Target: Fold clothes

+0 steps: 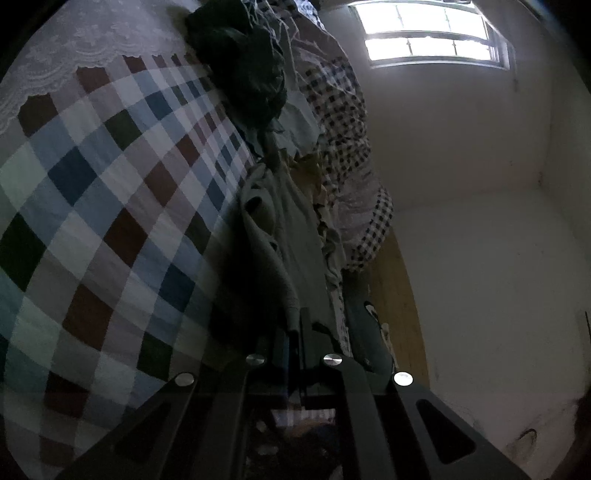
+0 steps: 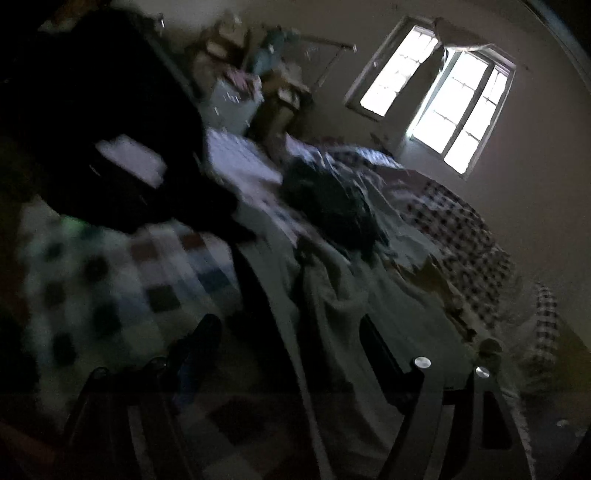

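The left claw (image 1: pixel 295 332) is clenched on the pale garment's (image 1: pixel 291 229) edge, its length running toward the window (image 1: pixel 428 35), while the released right claw (image 2: pixel 291 347) straddles it.

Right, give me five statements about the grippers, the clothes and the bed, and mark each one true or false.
1. The left gripper is closed on the pale grey-green garment. True.
2. The right gripper is clamped shut. False: its fingers stand wide apart, with the pale garment lying between them.
3. The bed is covered by a checked bedspread in blue, brown and white squares. True.
4. The dark garment in the pile is held up by a gripper. False: it lies on the bed, beyond both grippers.
5. The window is dark. False: bright daylight comes through it.
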A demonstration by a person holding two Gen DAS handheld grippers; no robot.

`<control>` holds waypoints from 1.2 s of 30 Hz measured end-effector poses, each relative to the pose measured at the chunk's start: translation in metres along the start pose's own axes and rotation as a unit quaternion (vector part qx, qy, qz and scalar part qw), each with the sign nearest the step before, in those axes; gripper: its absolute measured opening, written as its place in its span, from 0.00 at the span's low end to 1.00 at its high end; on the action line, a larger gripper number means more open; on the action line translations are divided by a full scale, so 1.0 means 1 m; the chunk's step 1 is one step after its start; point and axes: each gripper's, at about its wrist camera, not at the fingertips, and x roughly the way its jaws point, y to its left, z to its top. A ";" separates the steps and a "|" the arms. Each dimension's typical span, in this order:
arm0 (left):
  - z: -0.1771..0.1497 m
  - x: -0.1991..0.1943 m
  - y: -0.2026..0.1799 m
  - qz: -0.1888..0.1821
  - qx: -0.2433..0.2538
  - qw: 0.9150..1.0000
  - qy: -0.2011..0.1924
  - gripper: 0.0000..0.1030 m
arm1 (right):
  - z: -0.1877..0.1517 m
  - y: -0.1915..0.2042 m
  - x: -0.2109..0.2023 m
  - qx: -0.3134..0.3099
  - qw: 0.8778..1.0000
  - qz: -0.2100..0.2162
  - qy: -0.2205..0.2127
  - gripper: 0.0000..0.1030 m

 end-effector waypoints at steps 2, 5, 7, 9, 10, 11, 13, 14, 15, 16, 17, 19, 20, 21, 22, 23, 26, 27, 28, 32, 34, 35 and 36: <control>0.001 0.000 0.000 -0.002 0.000 1.000 0.001 0.01 | 0.002 0.006 0.010 -0.021 1.000 -0.015 0.008 0.78; 0.002 0.001 0.000 -0.005 0.000 1.000 0.001 0.01 | 0.005 0.016 0.021 -0.060 0.997 -0.040 0.009 0.78; 0.002 0.002 0.001 -0.005 -0.002 1.000 0.003 0.01 | 0.006 0.022 0.027 -0.081 0.995 -0.051 0.010 0.77; 0.003 0.002 0.001 -0.008 -0.003 1.000 0.004 0.01 | 0.008 0.028 0.030 -0.103 0.992 -0.065 0.007 0.77; 0.003 0.002 0.000 -0.010 -0.003 1.000 0.004 0.01 | 0.010 0.031 0.032 -0.112 0.991 -0.069 0.007 0.73; 0.003 0.002 0.001 -0.011 -0.003 1.000 0.005 0.01 | 0.012 0.033 0.035 -0.119 0.990 -0.071 0.009 0.69; 0.003 0.001 0.001 -0.012 -0.004 1.000 0.005 0.01 | 0.013 0.032 0.044 -0.120 0.989 -0.079 0.022 0.44; 0.003 0.001 0.001 -0.013 -0.005 1.000 0.006 0.01 | 0.015 0.031 0.050 -0.115 0.989 -0.084 0.033 0.38; 0.003 0.000 0.001 -0.011 -0.005 1.000 0.005 0.01 | 0.016 0.028 0.055 -0.108 0.989 -0.089 0.044 0.30; 0.003 -0.002 0.001 -0.013 -0.005 1.000 0.005 0.01 | 0.017 0.024 0.060 -0.098 0.989 -0.095 0.053 0.21; 0.003 -0.002 0.001 -0.014 -0.004 1.000 0.005 0.01 | 0.018 0.021 0.063 -0.090 0.990 -0.096 0.058 0.14; 0.006 -0.002 0.003 -0.016 -0.007 1.000 0.007 0.01 | 0.020 0.014 0.065 -0.075 0.991 -0.088 0.061 0.05; 0.008 -0.002 0.004 -0.018 -0.008 1.000 0.008 0.02 | 0.021 0.010 0.064 -0.067 0.993 -0.079 0.062 0.04; 0.011 -0.002 0.005 -0.020 -0.009 1.000 0.008 0.09 | 0.022 0.007 0.062 -0.060 0.994 -0.072 0.061 0.04; 0.014 -0.002 0.005 -0.020 -0.009 1.000 0.009 0.18 | 0.023 0.004 0.059 -0.055 0.995 -0.066 0.059 0.04; 0.017 -0.004 0.004 -0.016 -0.001 1.000 0.008 0.49 | 0.025 0.001 0.056 -0.051 0.995 -0.061 0.057 0.04; 0.025 -0.003 0.001 -0.009 0.024 1.000 0.003 0.78 | 0.032 -0.010 0.043 -0.034 0.997 -0.044 0.044 0.04; 0.027 0.001 0.003 -0.006 0.025 1.000 0.010 0.78 | 0.035 -0.013 0.039 -0.031 0.998 -0.041 0.041 0.04; 0.030 0.006 0.004 -0.003 0.026 1.000 0.016 0.78 | 0.038 -0.017 0.035 -0.024 0.998 -0.035 0.039 0.04; 0.041 0.032 0.010 -0.016 0.021 0.999 0.047 0.78 | 0.048 -0.035 0.016 0.002 0.999 -0.014 0.029 0.04; 0.048 0.044 0.009 -0.033 0.023 0.998 0.056 0.78 | 0.050 -0.041 0.007 0.014 1.000 -0.004 0.028 0.04; 0.051 0.050 0.009 -0.049 0.021 0.997 0.060 0.78 | 0.050 -0.043 0.004 0.018 0.999 0.001 0.028 0.04; 0.055 0.056 0.009 -0.062 0.020 0.996 0.065 0.78 | 0.049 -0.045 0.001 0.019 0.999 0.003 0.027 0.04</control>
